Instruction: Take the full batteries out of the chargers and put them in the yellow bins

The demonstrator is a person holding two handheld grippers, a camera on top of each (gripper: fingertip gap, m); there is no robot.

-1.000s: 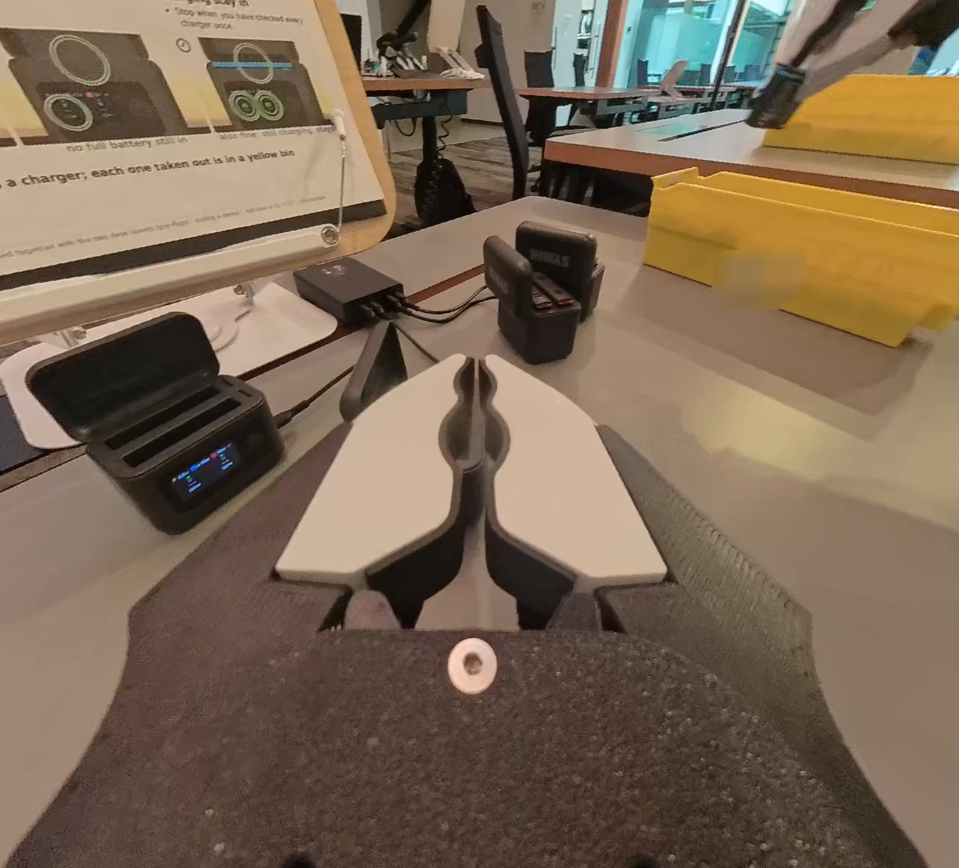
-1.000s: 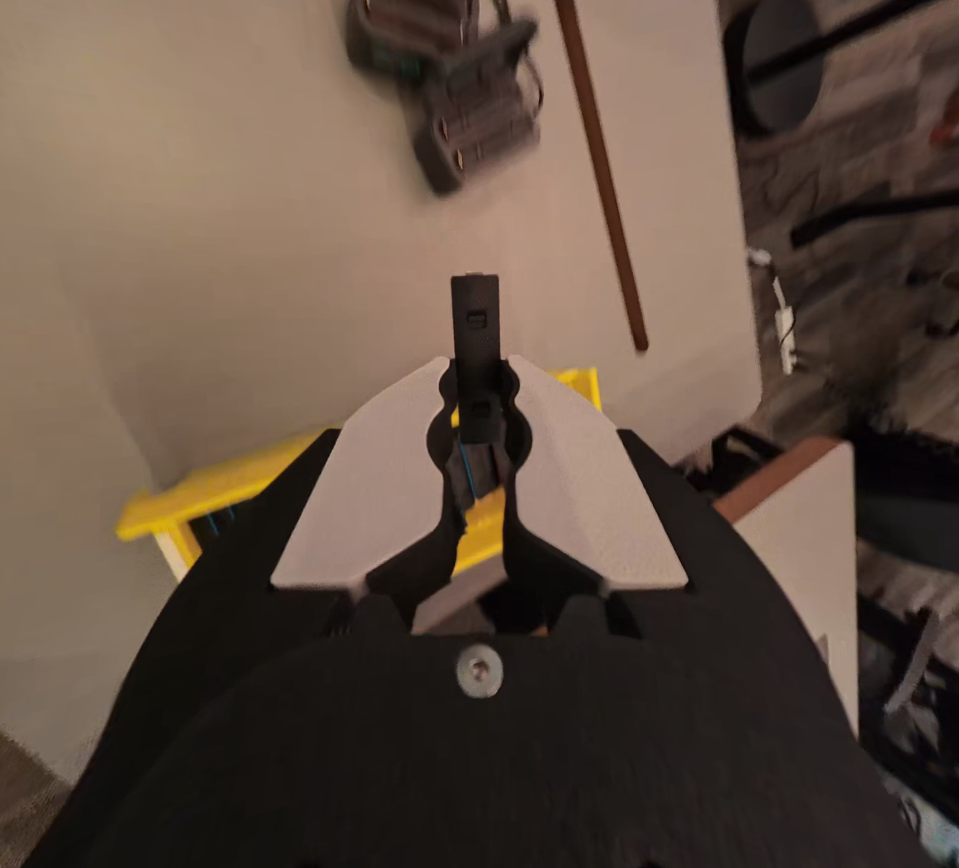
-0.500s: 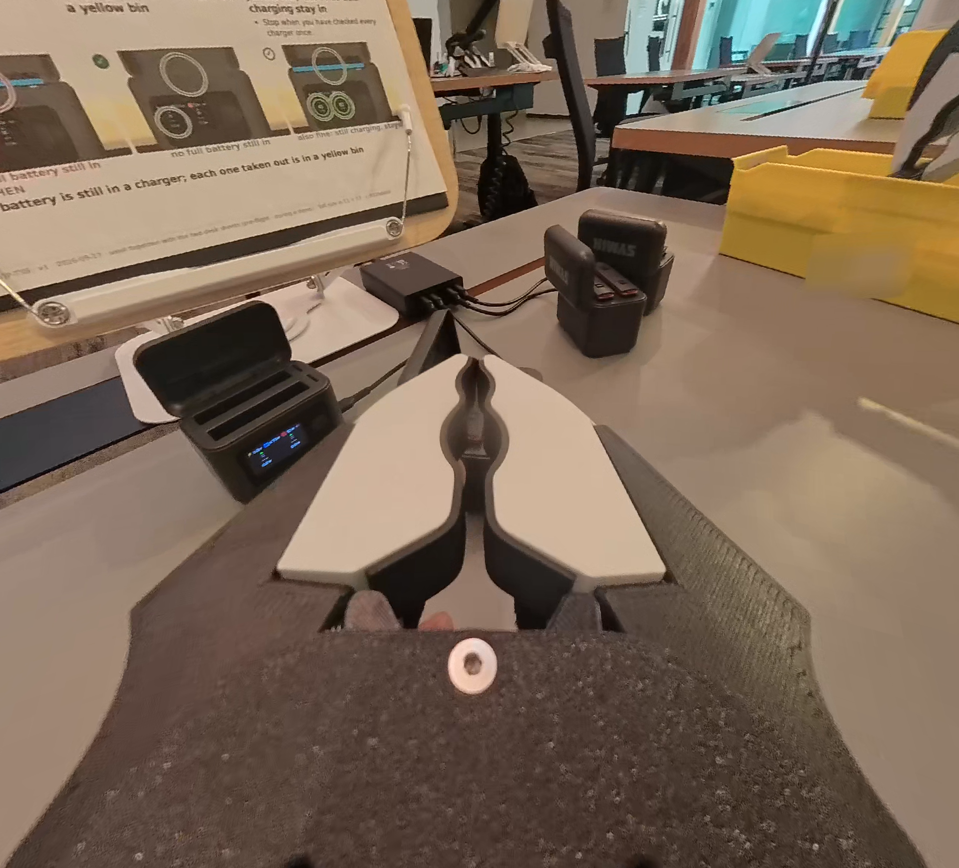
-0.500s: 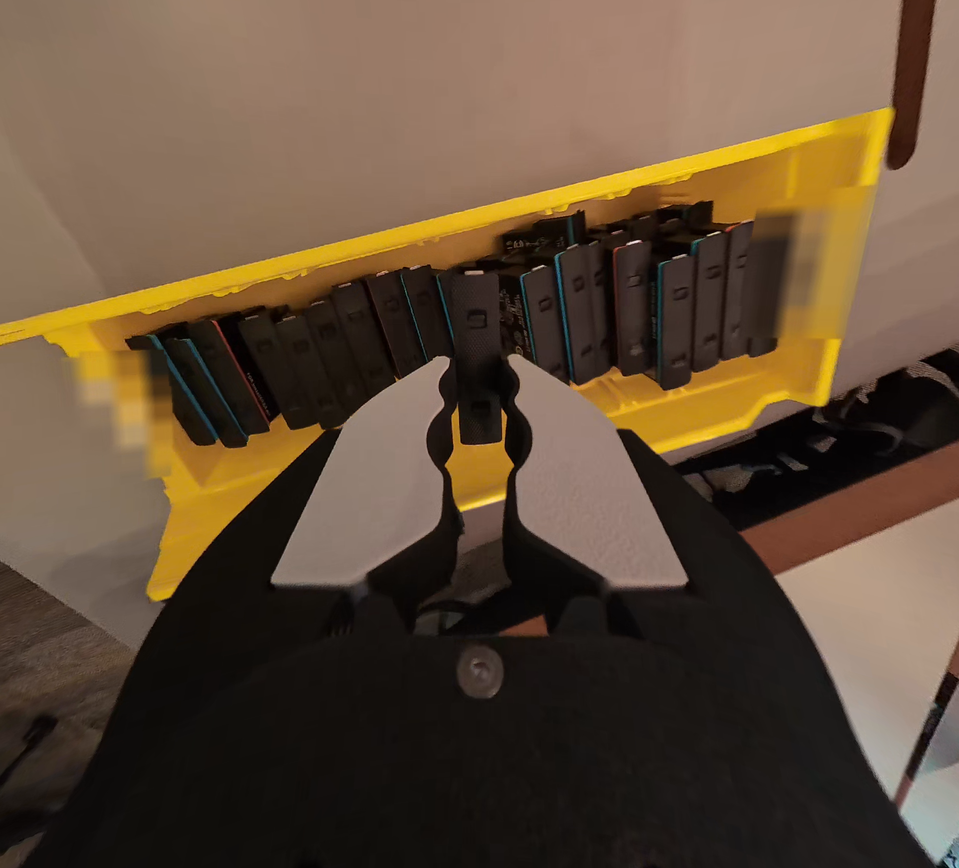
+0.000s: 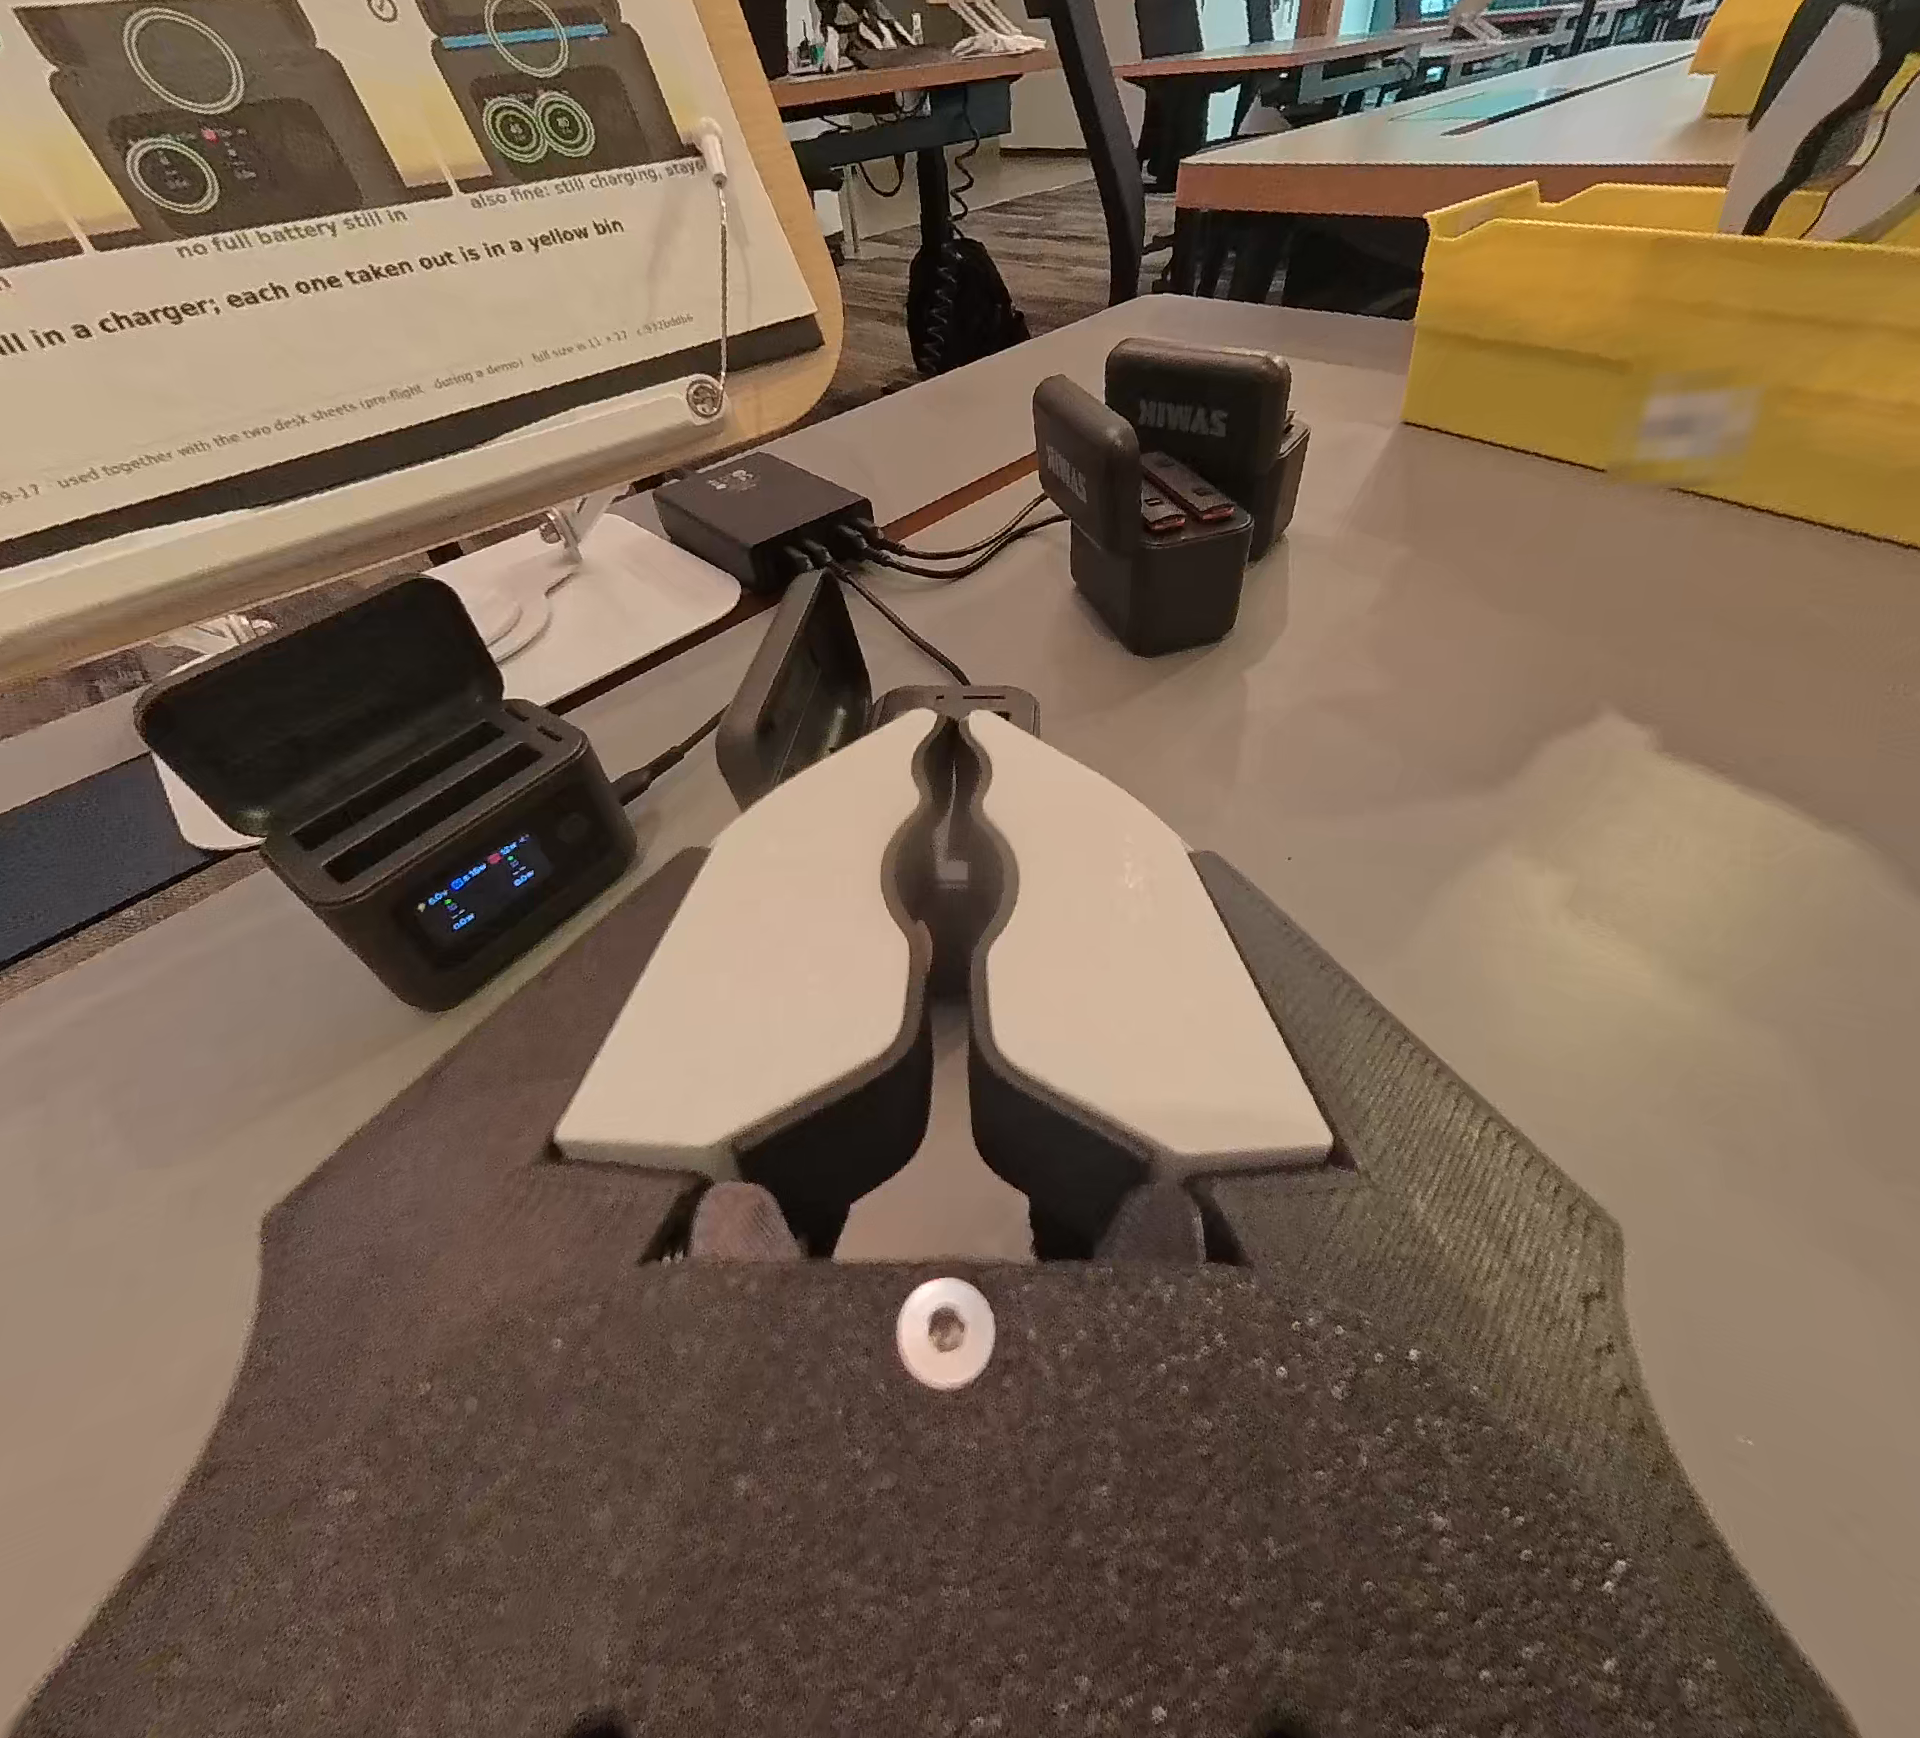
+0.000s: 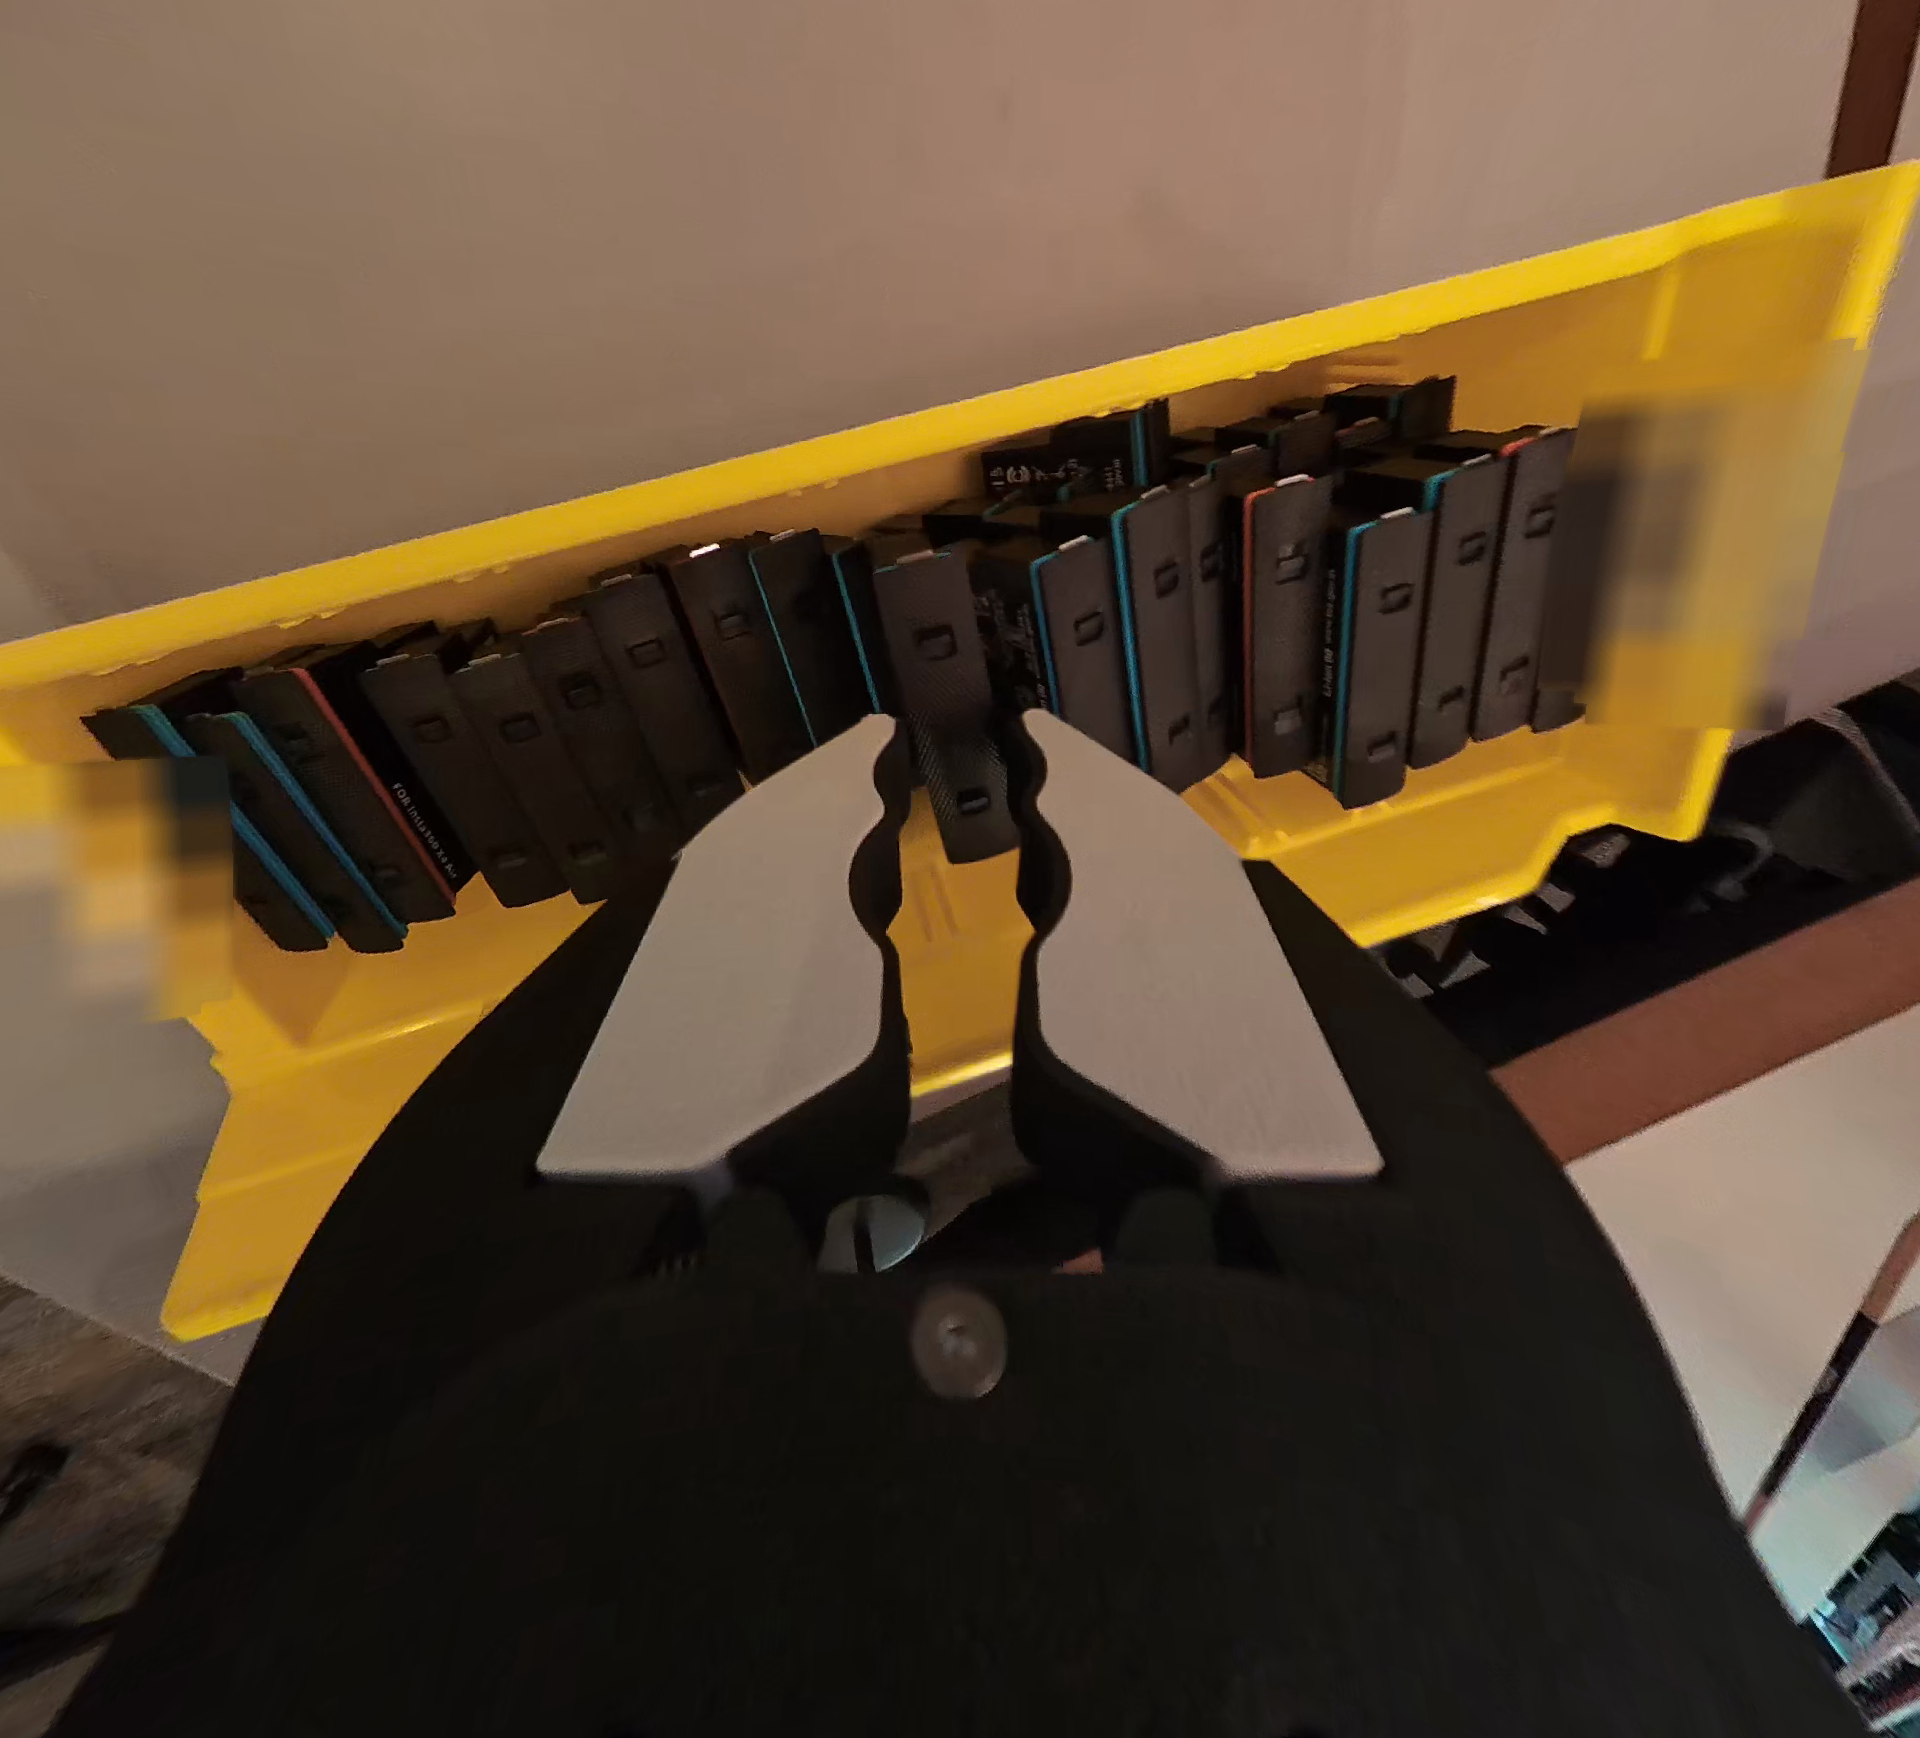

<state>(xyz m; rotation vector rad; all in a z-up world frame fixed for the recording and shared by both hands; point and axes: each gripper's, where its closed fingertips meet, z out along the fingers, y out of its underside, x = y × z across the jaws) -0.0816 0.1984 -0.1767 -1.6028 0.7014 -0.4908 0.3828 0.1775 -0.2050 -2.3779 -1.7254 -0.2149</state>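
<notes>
My right gripper is open over the yellow bin, which holds a row of several black batteries. One battery lies in the row between the spread jaws, apart from both. In the left wrist view the right gripper hangs over the bin. My left gripper is shut and empty, low over the grey table. Just behind its tips stands a charger with its lid up. An open charger with a lit display sits to the left. Two chargers farther right hold red-edged batteries.
An instruction board on a white-footed stand rises at the left. A black power hub feeds cables to the chargers. A second yellow bin sits on a farther desk, with chairs and desks behind. The grippers' ends are close to 45 cm from one another.
My right gripper carried a battery to the yellow bin, lowered it into the row and opened its jaws. My left gripper stayed shut and shifted slightly.
</notes>
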